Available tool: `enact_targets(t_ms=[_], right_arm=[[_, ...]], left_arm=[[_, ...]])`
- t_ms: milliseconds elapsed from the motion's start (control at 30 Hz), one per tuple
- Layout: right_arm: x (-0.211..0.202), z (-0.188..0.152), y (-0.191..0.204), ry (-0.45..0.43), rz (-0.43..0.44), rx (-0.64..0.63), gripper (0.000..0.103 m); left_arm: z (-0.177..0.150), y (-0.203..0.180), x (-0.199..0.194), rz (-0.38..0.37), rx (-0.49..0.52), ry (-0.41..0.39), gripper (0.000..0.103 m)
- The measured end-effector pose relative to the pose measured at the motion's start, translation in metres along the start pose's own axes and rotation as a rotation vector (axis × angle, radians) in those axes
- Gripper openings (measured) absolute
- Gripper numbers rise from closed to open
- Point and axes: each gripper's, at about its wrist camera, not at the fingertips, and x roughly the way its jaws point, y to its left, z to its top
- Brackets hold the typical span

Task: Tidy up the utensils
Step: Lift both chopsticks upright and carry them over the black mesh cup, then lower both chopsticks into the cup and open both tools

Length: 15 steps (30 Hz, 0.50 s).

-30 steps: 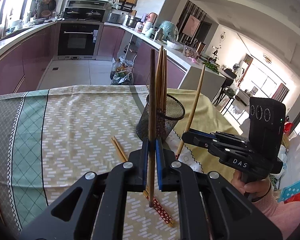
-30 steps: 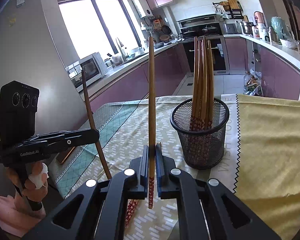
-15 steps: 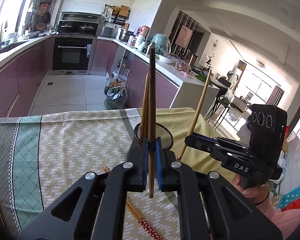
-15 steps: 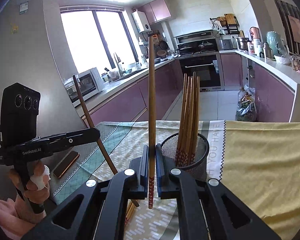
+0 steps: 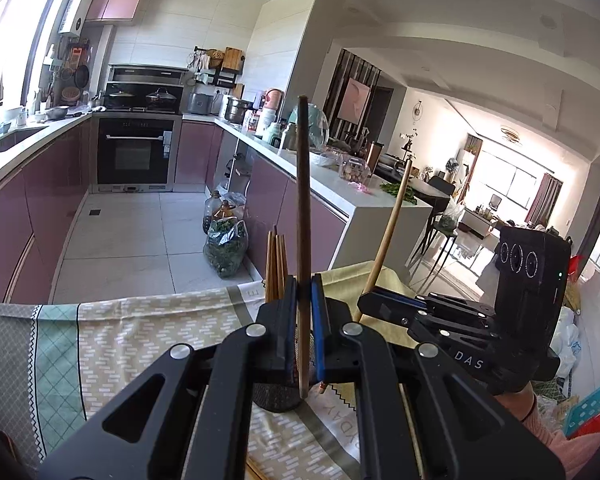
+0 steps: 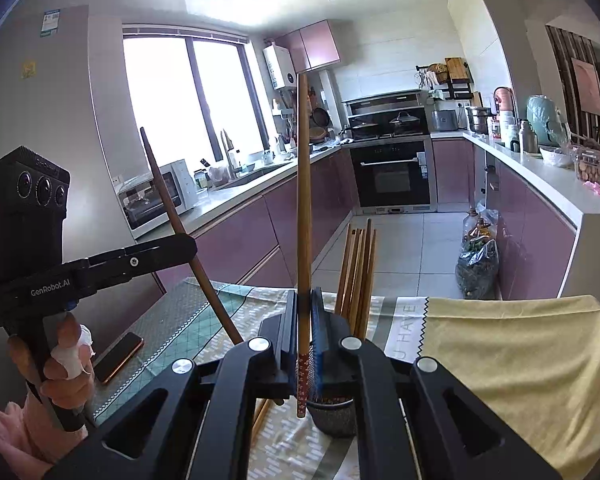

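The left gripper (image 5: pixel 304 312) has its jaws closed on a dark brown chopstick (image 5: pixel 303 216), clamped near its lower end, so most of its length stands above the jaws and only a short stub hangs below. Its long axis runs near upright as its own camera sees it, though from the right wrist view it leans. Just behind and below those jaws sits the mesh holder (image 5: pixel 278 398) on the cloth-covered bench (image 5: pixel 140 328), with several chopsticks already standing in it. To do this step well, each stick's lower tip should probably be brought over the holder's mouth, clear of the upright bundle (image 6: pixel 358 272), before the jaws let go. The right gripper (image 6: pixel 305 320) likewise has its jaws clamped on a lighter chopstick (image 6: pixel 303 200), patterned end down, near vertical. The holder (image 6: pixel 334 416) lies just below and right of those jaws. One hand entering at a time seems safer.
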Motion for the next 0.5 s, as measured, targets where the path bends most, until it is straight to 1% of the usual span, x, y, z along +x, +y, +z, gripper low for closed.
enact_targets(t_ms=[133,233,333,500], right_arm=[[0.007,0.007,-0.007,-0.012,-0.016,0.009,0.006],[0.017,0.007,-0.011,-0.002,-0.024,0.017,0.006],[0.028,0.002,-0.013,0.021,-0.035,0.023,0.006],[0.047,-0.009,-0.016,0.080,-0.045,0.030,0.006]], left_arm=[[0.008,-0.006,0.009,0.021,0.023,-0.008,0.008],[0.007,-0.009,0.021,0.044,0.041,0.009,0.008],[0.002,-0.013,0.035,0.069,0.059,0.041,0.008],[-0.011,-0.010,0.056,0.083,0.089,0.111,0.008]])
